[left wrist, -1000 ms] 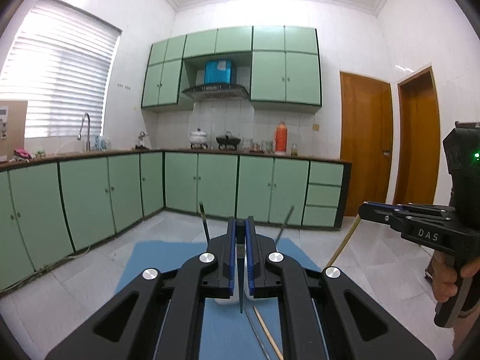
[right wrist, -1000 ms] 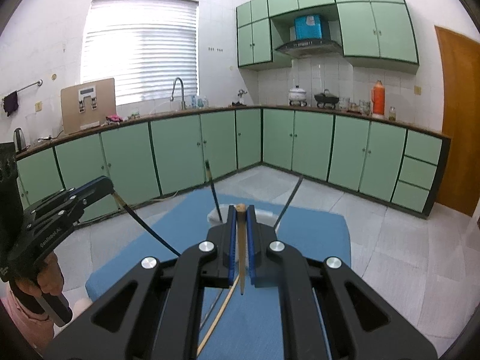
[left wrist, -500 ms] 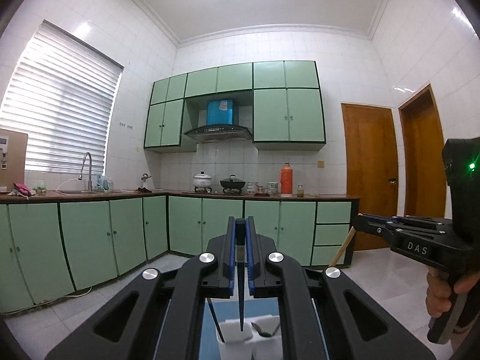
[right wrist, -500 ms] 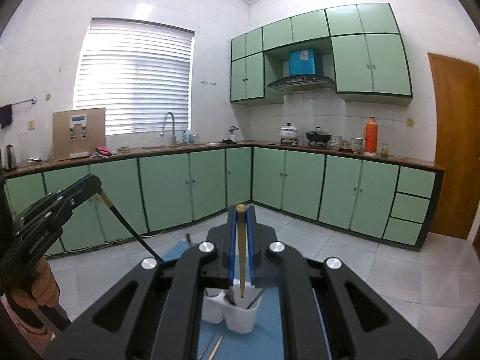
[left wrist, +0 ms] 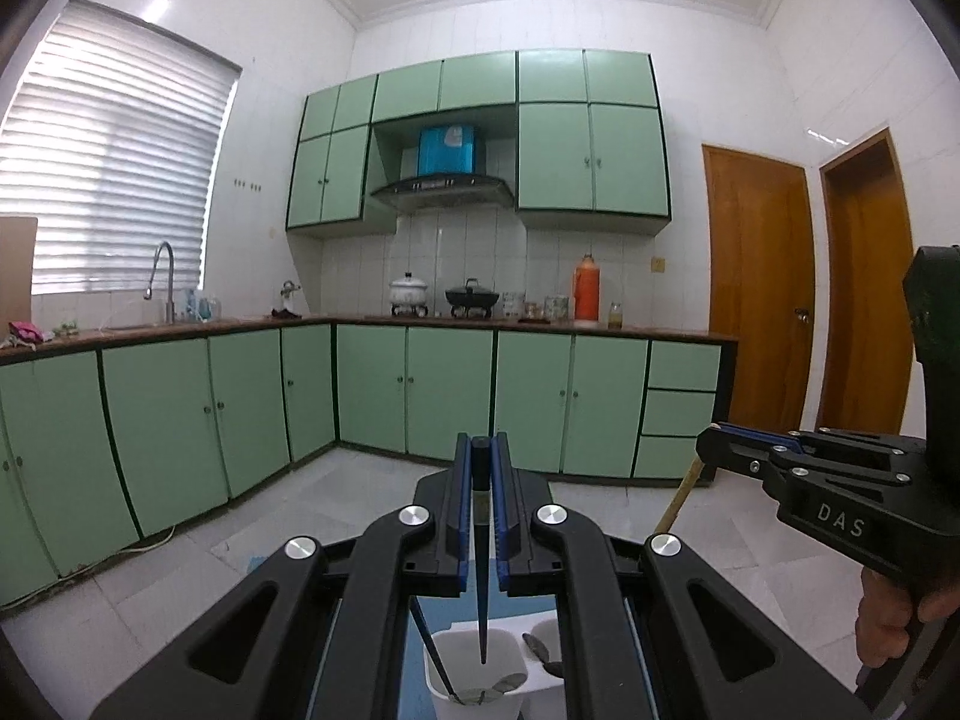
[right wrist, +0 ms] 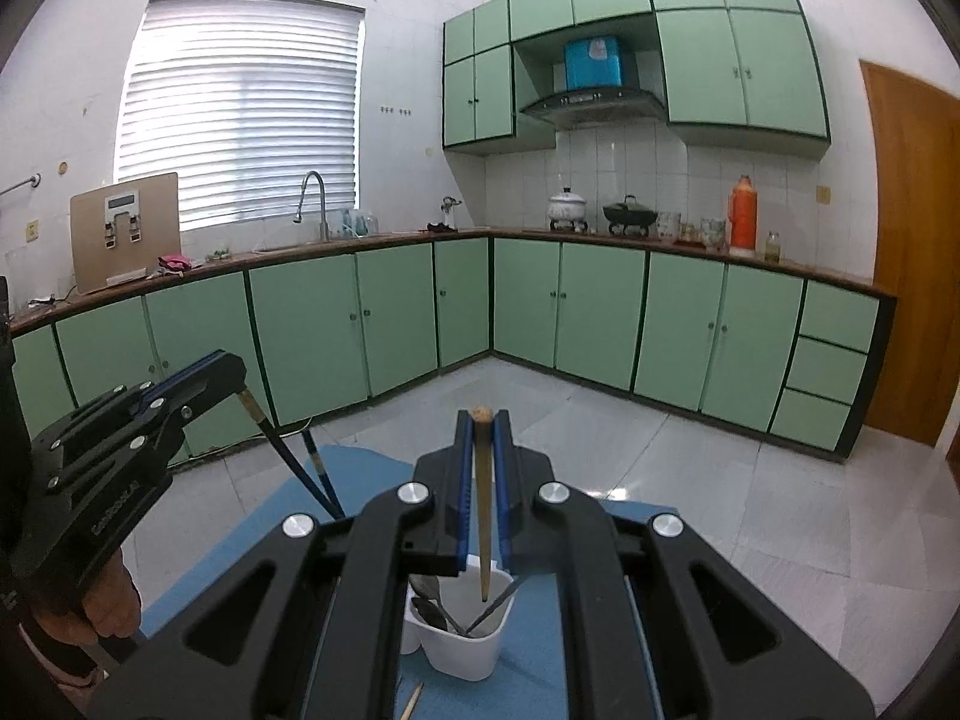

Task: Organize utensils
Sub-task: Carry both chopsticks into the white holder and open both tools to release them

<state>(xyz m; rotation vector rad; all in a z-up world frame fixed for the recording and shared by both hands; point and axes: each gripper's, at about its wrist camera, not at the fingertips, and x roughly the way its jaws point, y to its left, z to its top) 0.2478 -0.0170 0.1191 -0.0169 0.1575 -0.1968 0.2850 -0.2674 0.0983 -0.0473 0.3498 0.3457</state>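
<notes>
The left gripper [left wrist: 480, 456], a black two-finger tool with blue pads, is clenched on a slim dark chopstick [left wrist: 481, 552] that hangs tip down between its fingers, the point over the nearer compartment of a white plastic utensil holder [left wrist: 474, 696] below. In that compartment a second dark chopstick [left wrist: 435, 654] leans against the wall, with the bowls of metal spoons at the bottom, and another spoon bowl [left wrist: 540, 651] shows in the neighbouring compartment. The right gripper [right wrist: 483, 426], of the same black build, is clamped on a pale wooden chopstick [right wrist: 485, 516], also pointing down, its tip just over the open mouth of the white holder [right wrist: 462, 654], which stands on a blue mat [right wrist: 540, 648] laid over the table. Dark utensil handles and spoons lie inside that cup. From the right wrist view the left gripper appears at the left edge, held by a hand [right wrist: 105, 606], with its dark chopstick slanting down behind the right tool. From the left wrist view the right gripper shows at the right edge with the wooden stick angling down from its fingers. One more wooden stick [right wrist: 413, 702] lies flat on the mat near the holder. Green kitchen cabinets [left wrist: 420, 390] line the walls behind.
</notes>
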